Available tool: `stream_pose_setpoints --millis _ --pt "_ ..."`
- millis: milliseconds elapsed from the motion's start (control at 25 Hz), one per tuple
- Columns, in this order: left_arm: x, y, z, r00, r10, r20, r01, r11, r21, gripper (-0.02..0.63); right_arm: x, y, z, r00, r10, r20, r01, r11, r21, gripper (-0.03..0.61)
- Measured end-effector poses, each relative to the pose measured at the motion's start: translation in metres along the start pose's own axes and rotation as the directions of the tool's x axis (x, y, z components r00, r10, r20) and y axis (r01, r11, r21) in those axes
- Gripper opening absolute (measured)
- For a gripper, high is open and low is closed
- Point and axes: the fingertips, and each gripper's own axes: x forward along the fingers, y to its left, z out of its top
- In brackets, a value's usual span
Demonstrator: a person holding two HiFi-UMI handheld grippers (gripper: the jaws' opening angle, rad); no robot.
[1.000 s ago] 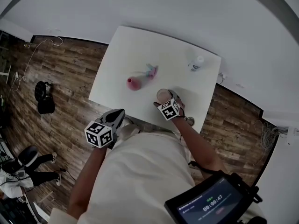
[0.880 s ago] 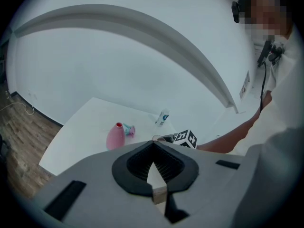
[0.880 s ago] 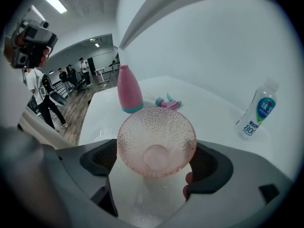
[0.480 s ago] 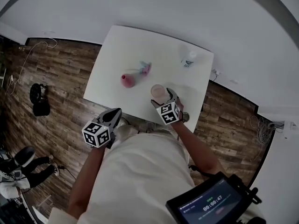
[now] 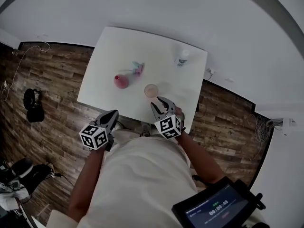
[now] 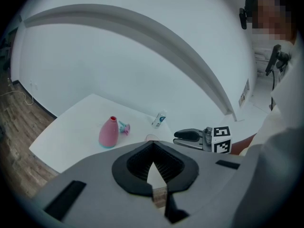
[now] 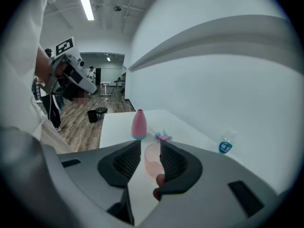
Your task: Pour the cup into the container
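Two jaws of the right hand-held gripper [image 7: 149, 148] stand partly apart and have just been closing. Nothing sits between the pads, so it is released. Its own view lines the translucent pink cup [image 5: 151, 90] up in the gap, but the head view shows the cup upright on the white tabletop [image 5: 118, 44], just beyond the tips and clear of them, with the gripper raised over the near edge. Left hand-held gripper [image 6: 152, 148] is clenched on nothing, held off the tabletop's near-left corner. Left of the cup and near it stands the pink container [image 5: 121, 81], bottle-shaped, broad at the foot, narrow open neck, upright. A small teal-and-pink piece [image 5: 137, 69] lies just behind it. A small bottle [image 5: 181, 57] with a blue label stands toward the far right, well apart from the rest. Cannot tell whether the cup holds anything. Judgement: the gap now looks narrower than the cup, so if the pour is not yet done the jaws want reopening before they go round it. Take the cup at mid-wall, squarely. Squeeze only enough to hold, since the thin wall probably flexes. Carry it level. Set the lip right over the neck before tipping, then tip slowly, because that narrow mouth is the likeliest place to spill. A nudge at the neck could rock the container, and the idle left gripper could steady its foot. If the cup is already emptied, back straight off without brushing it.
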Motion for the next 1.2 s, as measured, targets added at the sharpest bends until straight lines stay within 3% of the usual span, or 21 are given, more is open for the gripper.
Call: stream_pose_setpoints --millis 80,160,560,1200 --pt "0.003 -0.001 -0.002 1.000 -0.004 -0.005 0.004 1.000 -0.003 0.009 -0.008 0.001 0.001 1.000 0.003 0.009 -0.003 0.999 0.043 0.038" --pt "0.009 -0.001 -0.003 1.000 -0.012 -0.018 0.012 1.000 0.000 0.009 -0.015 -0.001 -0.001 1.000 0.004 0.011 -0.005 0.996 0.089 0.006" --pt "0.014 0.007 0.016 0.998 -0.045 -0.035 0.047 0.998 0.043 0.009 -0.031 -0.008 -0.017 1.000 -0.003 -0.021 0.008 0.971 0.237 0.005" --pt "-0.042 0.061 0.016 0.985 -0.151 -0.082 0.156 0.986 0.065 0.009 -0.010 0.048 0.030 0.995 -0.078 -0.067 0.096 0.940 0.328 0.003"
